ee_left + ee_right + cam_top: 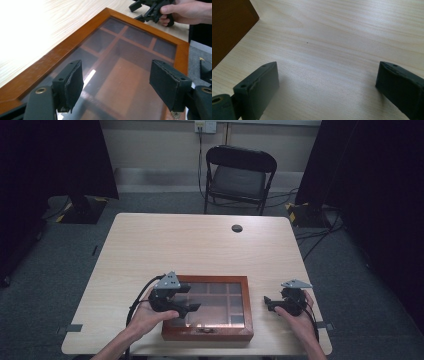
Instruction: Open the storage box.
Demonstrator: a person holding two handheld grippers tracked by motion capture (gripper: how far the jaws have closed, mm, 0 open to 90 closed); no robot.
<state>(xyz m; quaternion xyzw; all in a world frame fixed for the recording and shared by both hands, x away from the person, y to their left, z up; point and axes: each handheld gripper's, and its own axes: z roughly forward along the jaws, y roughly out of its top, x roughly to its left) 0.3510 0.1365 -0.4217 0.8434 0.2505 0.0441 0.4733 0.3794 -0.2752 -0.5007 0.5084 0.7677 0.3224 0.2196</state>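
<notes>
Holding both tongs wide, we keep the left gripper (187,298) over the wooden box (207,332), lower frame; right gripper (269,303) beside it. We should go slowly near the glass lid (130,67).

You had no legible text, label, brand, number or sign anywhere in these views: the wooden box (207,307) with its glass lid, the table (200,245), the folding chair (239,175) and both grippers' black jaws all showed plain, unmarked surfaces.
</notes>
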